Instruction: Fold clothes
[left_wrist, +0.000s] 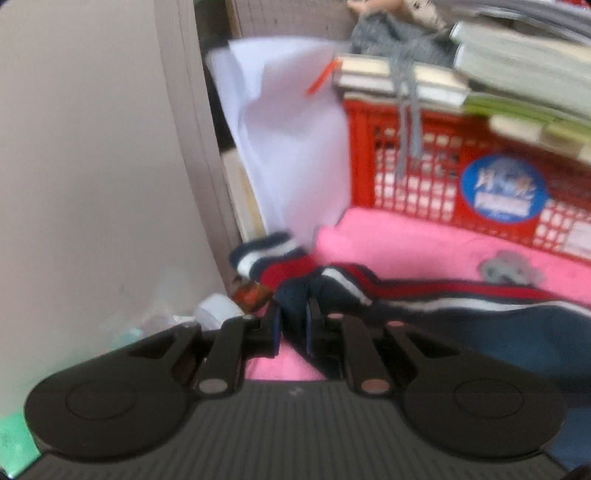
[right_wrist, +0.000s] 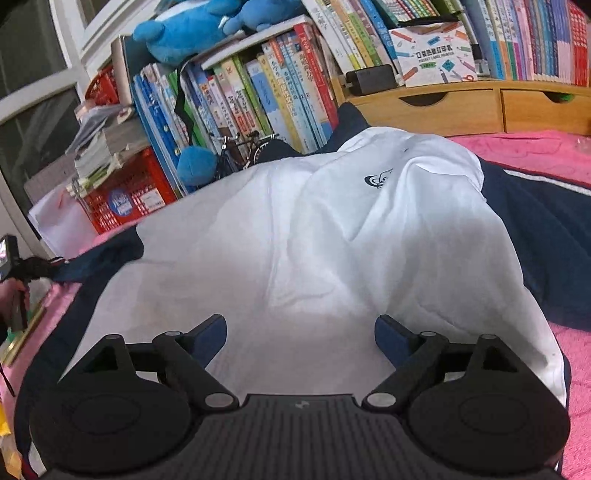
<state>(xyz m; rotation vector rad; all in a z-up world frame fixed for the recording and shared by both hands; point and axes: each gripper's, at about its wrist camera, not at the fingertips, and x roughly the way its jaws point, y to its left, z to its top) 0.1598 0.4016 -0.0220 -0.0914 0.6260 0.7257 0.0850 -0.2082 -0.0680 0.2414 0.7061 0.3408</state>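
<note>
Right wrist: white-and-navy jacket (right_wrist: 295, 240) lies rumpled on pink blanket (right_wrist: 535, 151).

A white and dark blue jacket (right_wrist: 332, 240) lies spread on the pink blanket (right_wrist: 535, 147), white lining up, one sleeve (left_wrist: 406, 291) stretched out.

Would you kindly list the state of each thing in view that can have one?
left claw: shut on the navy sleeve.
right claw: open, nothing between its fingers.
white jacket: lying spread out and rumpled on the pink blanket.
wooden drawers: closed.
</note>
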